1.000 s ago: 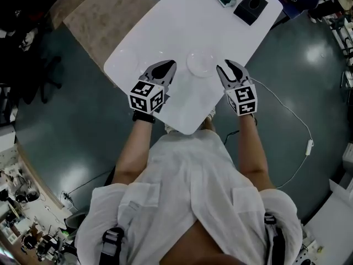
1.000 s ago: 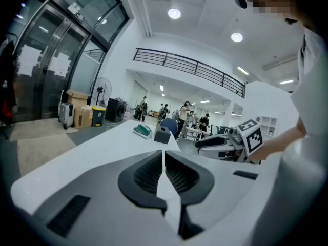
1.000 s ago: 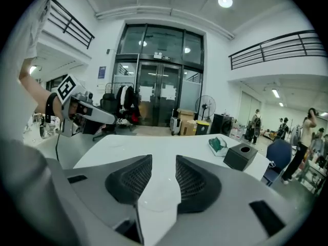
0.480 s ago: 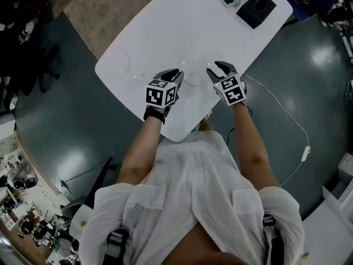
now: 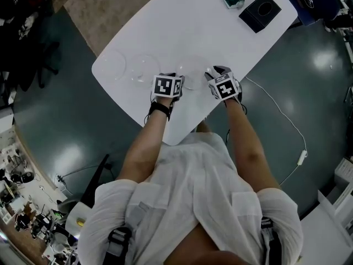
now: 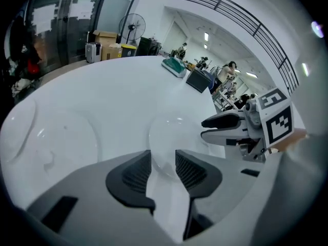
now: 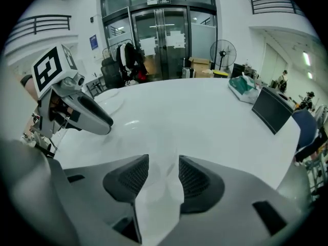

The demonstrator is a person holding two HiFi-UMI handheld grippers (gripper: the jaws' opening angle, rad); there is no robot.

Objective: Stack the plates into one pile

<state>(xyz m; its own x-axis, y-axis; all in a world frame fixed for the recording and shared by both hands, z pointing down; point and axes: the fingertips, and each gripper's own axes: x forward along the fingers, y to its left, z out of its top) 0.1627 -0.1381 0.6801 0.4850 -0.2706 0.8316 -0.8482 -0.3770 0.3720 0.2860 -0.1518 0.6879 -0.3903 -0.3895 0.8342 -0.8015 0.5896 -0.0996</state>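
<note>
Jaws of the left gripper stand apart, having just been opening. The near rim of a clear plate shows in their gap, and the pads do not press it. At the plate's other side, the right gripper has wide jaws that have also just been opening, the rim faint between them. A second plate and a third plate lie separately further left on the white surface.

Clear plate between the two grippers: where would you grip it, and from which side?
I'd grip the thin near rim. The clear plate lies flat and shallow on the table, so only its raised edge offers a bite; come in low from the person's side. The left gripper, whose jaws have just been opening, frames that edge, not yet pinching it.
</note>
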